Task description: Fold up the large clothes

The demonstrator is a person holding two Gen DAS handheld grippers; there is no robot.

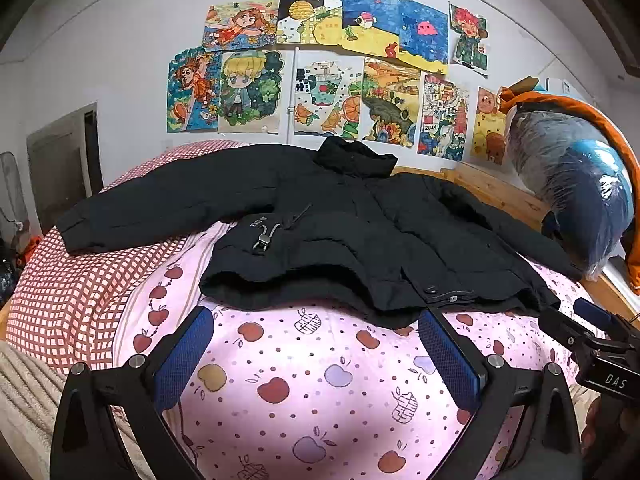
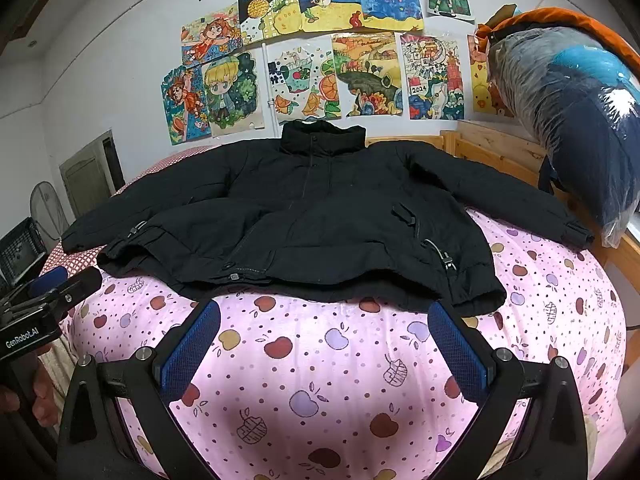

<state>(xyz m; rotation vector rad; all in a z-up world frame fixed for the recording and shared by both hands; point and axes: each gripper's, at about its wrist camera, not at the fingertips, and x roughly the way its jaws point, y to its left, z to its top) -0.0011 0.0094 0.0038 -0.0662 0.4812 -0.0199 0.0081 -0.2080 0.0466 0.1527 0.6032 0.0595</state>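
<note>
Now | black jacket [image 1: 320, 232] flat on bed, just beyond both tools | left tool [image 1: 316, 344], right tool [image 2: 324, 340] spread wide, empty

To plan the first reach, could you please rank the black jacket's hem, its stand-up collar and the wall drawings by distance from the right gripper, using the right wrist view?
1. Black padded jacket's hem: just ahead of the open fingers.
2. Stand-up collar: far end, centre.
3. Colourful paper wall drawings: behind the bed.

A home bedroom: a bed [image 1: 304, 380] with an apple-print sheet, children's drawings [image 1: 320, 80] taped on the wall above it.
</note>
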